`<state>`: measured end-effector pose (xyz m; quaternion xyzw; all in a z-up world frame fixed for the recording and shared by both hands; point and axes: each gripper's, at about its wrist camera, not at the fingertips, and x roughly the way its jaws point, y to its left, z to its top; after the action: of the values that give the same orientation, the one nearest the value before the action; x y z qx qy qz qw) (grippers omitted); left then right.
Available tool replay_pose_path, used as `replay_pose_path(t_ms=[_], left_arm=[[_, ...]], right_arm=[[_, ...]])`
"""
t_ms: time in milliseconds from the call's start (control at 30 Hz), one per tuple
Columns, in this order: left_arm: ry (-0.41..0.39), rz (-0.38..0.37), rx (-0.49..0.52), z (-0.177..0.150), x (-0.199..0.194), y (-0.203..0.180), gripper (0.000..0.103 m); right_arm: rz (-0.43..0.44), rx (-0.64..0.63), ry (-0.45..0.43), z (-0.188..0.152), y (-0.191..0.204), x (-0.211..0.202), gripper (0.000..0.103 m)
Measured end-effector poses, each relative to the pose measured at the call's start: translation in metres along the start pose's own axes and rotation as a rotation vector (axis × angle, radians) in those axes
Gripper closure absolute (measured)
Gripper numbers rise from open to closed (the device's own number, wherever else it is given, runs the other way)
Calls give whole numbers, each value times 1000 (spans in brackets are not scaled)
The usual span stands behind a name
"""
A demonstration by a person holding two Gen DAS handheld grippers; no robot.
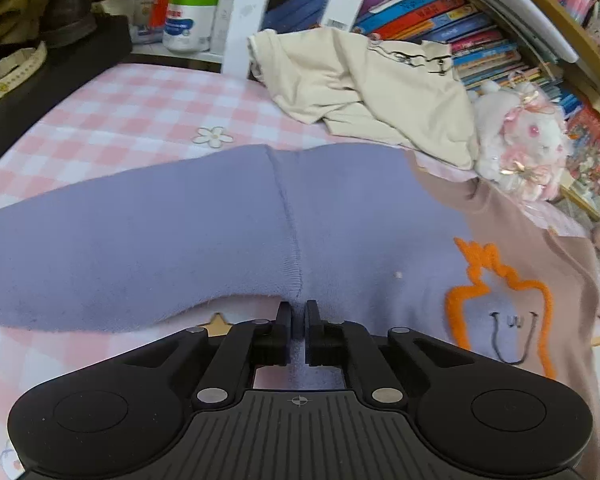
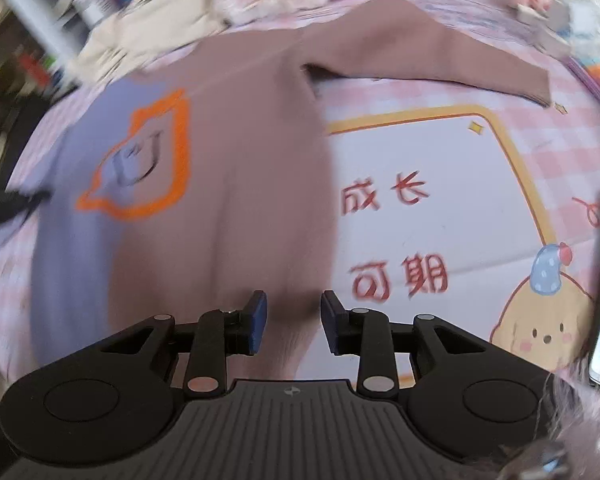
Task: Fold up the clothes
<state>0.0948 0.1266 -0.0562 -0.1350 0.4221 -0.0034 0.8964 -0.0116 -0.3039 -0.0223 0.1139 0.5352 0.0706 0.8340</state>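
Folding the sweater (image 1: 340,216) well begins at the armpit seam, where the purple sleeve (image 1: 120,240) joins the body. Lifting the pinch just enough to carry the sleeve across the chest should keep the body flat on the pink checked surface (image 1: 120,104). The left tongs (image 1: 298,316) are clenched on the sweater's lower edge at that seam, fabric caught between the pads. The right tongs (image 2: 293,312) stand parted and hold nothing, poised over the brown half with its hem between the fingers. The brown sleeve (image 2: 440,60) lies spread out beyond, not yet folded.
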Motion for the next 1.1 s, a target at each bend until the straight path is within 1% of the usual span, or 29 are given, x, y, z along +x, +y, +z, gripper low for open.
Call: replay_pose_path(t_ms=[67, 133, 167, 200, 233, 267, 367, 467, 533, 600, 633, 767, 800, 833, 867, 933, 1000, 1033, 1067, 1100], left_arm=[[-15, 51, -13, 1, -2, 7, 98], [-24, 117, -2, 3, -4, 12, 98], [-25, 141, 12, 3, -5, 14, 98], [-21, 143, 27, 4, -6, 15, 98], [-18, 133, 36, 3, -7, 16, 98], [-18, 130, 47, 3, -7, 15, 98], [-20, 121, 73, 1, -5, 6, 98], [-21, 86, 82, -1, -2, -5, 98], [-18, 42, 107, -4, 2, -17, 98], [-21, 16, 140, -6, 5, -30, 98], [-23, 16, 138, -6, 6, -31, 98], [-24, 35, 74, 4, 9, -20, 97], [-22, 46, 75, 5, 8, -17, 95], [-14, 48, 80, 6, 6, -14, 91], [-2, 41, 87, 5, 3, -12, 90], [20, 36, 104, -5, -8, -10, 87], [41, 35, 123, -18, -19, -9, 84], [46, 28, 119, -25, -25, -8, 79], [43, 13, 98, -32, -32, -7, 75], [40, -4, 77, -39, -37, -7, 74]], right_arm=[[-3, 20, -5, 2, -2, 8, 74], [-14, -41, -19, 2, 10, 14, 79], [-2, -76, -14, 1, 19, 17, 81], [11, -110, -7, 0, 27, 21, 85], [25, -157, 2, -1, 34, 24, 90], [33, -211, 12, -5, 43, 26, 91], [7, -281, 14, -11, 50, 24, 92], [-60, -207, -12, -13, 32, 17, 93], [-100, -161, -30, -15, 20, 12, 93], [-109, -132, -42, -17, 13, 12, 93], [-109, -116, -48, -16, 11, 13, 92], [-136, -137, -71, -22, 18, 12, 92], [-148, -151, -76, -24, 22, 12, 89], [-159, -166, -81, -26, 27, 13, 89], [-171, -182, -83, -27, 31, 13, 89], [-179, -202, -85, -25, 35, 15, 88], [-174, -188, -90, -26, 32, 15, 86], [-169, -175, -91, -26, 29, 15, 85], [-164, -160, -92, -27, 27, 14, 85], [-156, -146, -93, -28, 24, 13, 85]])
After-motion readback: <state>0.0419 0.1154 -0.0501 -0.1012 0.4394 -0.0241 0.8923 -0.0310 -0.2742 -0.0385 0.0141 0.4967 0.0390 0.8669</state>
